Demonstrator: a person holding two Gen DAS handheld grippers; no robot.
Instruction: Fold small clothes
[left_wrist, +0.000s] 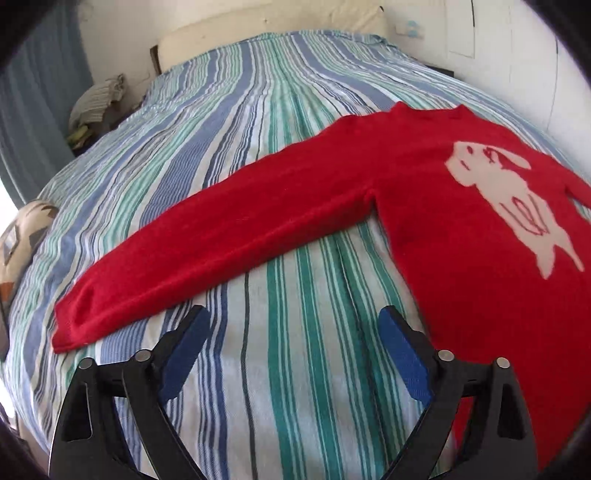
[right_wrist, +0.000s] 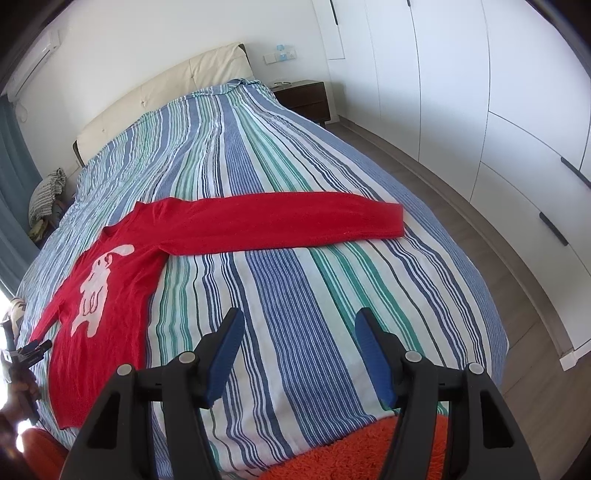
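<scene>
No writing is legible. Both claws hang released and tilted down over the striped bed (left_wrist: 258, 147), left claw (left_wrist: 293, 332) beside the red sweater (left_wrist: 461, 229), right claw (right_wrist: 299, 332) apart.

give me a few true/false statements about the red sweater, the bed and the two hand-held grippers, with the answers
1. The red sweater lies flat on the striped bedspread with both sleeves stretched out to the sides. True.
2. The left hand-held gripper is clamped on a sleeve cuff. False: its jaws stand open over bare bedspread, with nothing between them.
3. The sweater front shows a pale animal figure. True.
4. The right hand-held gripper holds the sweater's hem. False: it is open and empty, and the sweater lies off to its left.
5. The sweater is already folded in half. False: it is fully spread out, no fold made.
</scene>
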